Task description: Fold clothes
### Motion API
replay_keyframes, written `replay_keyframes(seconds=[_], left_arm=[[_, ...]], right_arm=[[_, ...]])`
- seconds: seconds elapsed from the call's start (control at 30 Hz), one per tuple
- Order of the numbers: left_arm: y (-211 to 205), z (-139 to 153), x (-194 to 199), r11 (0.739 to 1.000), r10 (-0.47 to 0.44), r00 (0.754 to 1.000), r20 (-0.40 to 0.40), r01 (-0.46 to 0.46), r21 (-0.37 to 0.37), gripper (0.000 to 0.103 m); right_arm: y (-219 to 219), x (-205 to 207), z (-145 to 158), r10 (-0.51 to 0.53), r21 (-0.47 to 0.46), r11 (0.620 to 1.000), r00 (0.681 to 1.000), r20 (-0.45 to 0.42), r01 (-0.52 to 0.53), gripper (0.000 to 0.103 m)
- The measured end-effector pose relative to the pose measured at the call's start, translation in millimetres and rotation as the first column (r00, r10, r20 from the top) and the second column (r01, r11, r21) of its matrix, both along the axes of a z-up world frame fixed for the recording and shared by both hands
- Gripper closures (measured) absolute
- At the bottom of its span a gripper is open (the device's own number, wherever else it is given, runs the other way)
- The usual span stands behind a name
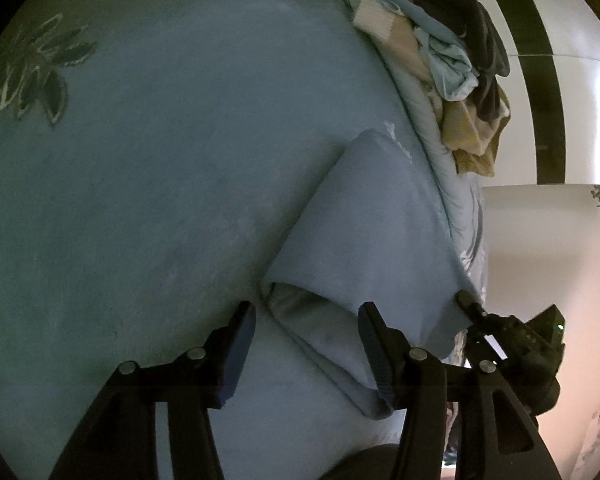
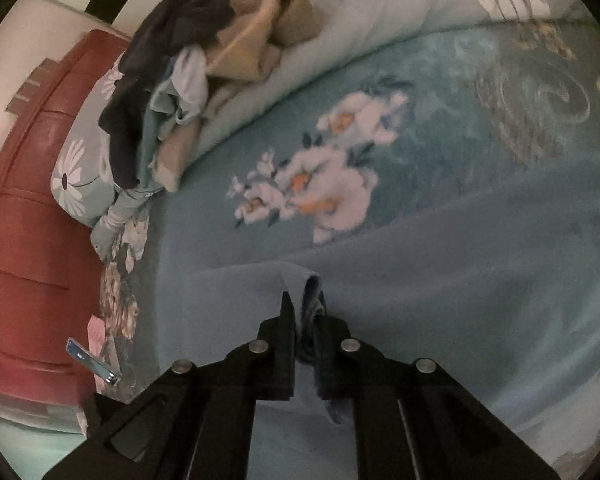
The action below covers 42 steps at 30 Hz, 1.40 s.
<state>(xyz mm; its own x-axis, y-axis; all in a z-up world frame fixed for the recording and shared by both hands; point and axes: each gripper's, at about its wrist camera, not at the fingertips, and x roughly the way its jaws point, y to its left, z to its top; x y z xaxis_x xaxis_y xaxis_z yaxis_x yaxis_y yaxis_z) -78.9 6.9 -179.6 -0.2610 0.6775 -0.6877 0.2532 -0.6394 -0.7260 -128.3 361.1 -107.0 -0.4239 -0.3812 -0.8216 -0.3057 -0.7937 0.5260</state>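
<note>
Blue fleece cloth [image 1: 364,248], partly folded, lies on the teal floral bedspread [image 1: 140,200] in the left wrist view; the left gripper [image 1: 306,344] stands wide apart over its folded edge, gripping nothing. A pile of crumpled mixed-colour clothes [image 1: 452,64] sits at the bed's far edge. In the right wrist view, the right gripper [image 2: 304,312] pinches a bunched edge of that cloth [image 2: 440,280], near the red padded headboard [image 2: 32,216].

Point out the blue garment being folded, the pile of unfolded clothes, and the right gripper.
blue garment [image 1: 364,220]: left wrist view, upper folded panel.
pile of unfolded clothes [image 2: 188,80]: right wrist view, middle of heap.
right gripper [image 2: 302,308]: right wrist view, between fingertips.
</note>
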Motion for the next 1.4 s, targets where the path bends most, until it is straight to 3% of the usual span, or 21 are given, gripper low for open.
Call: replay_keyframes(seconds=[0.13,0.23,0.4,0.47,0.57,0.63,0.7,0.8,0.87,1.0,1.1,1.3,1.4], left_arm=[[-0.4,5.1,1.6,1.0,-0.017,1.0,0.0,0.017,-0.015,0.046],[-4.2,12.2,5.4,0.999,-0.024,1.0,-0.006,0.024,-0.032,0.046],[-2.5,27.5,7.5,0.999,-0.038,0.999,-0.032,0.036,-0.04,0.045],[4.5,36.0,8.0,0.997,-0.062,0.997,-0.055,0.06,-0.047,0.045],[23.2,46.8,5.7,0.991,-0.116,0.989,-0.091,0.109,-0.083,0.044],[37.8,50.1,2.8,0.983,-0.155,0.983,-0.104,0.143,-0.114,0.044],[54.0,52.1,-1.1,0.975,-0.183,0.976,-0.117,0.165,-0.149,0.044],[79.5,51.5,-8.5,0.961,-0.222,0.967,-0.122,0.196,-0.193,0.043],[91.2,45.2,-12.1,0.956,-0.239,0.967,-0.086,0.219,-0.194,0.043],[95.0,34.6,-9.6,0.951,-0.253,0.967,-0.042,0.241,-0.196,0.043],[81.3,33.9,-2.5,0.962,-0.222,0.974,-0.039,0.212,-0.172,0.043],[49.7,42.8,1.4,0.985,-0.138,0.988,-0.066,0.13,-0.109,0.042],[39.2,52.0,-3.3,0.993,-0.103,0.99,-0.1,0.096,-0.073,0.042]], right_arm=[[-3.3,-3.5,-28.6,0.037,0.039,0.998,0.992,0.118,-0.041,0.096],[2.0,-1.0,-42.0,0.023,0.023,0.999,0.988,0.152,-0.027,0.095],[15.7,4.3,-20.7,0.026,0.009,1.0,0.993,0.113,-0.027,0.091],[32.8,17.8,-5.5,0.002,0.008,1.0,0.998,0.064,-0.003,0.075],[71.1,48.0,10.7,-0.1,0.008,0.995,0.995,0.019,0.099,0.065],[105.6,75.8,17.2,-0.215,0.028,0.976,0.977,0.011,0.215,0.061],[143.8,113.6,19.9,-0.349,0.049,0.936,0.937,0.008,0.348,0.058],[174.0,147.2,12.5,-0.443,0.045,0.896,0.895,0.044,0.442,0.053],[185.8,164.3,0.7,-0.493,0.021,0.87,0.866,0.083,0.493,0.05],[192.1,175.0,-24.8,-0.547,-0.042,0.829,0.825,0.144,0.558,0.049],[188.1,168.5,-38.1,-0.552,-0.089,0.817,0.818,0.162,0.569,0.049],[183.7,158.6,-41.6,-0.607,-0.097,0.78,0.785,0.122,0.618,0.045],[183.3,151.4,-41.1,-0.621,-0.093,0.771,0.776,0.108,0.63,0.067]])
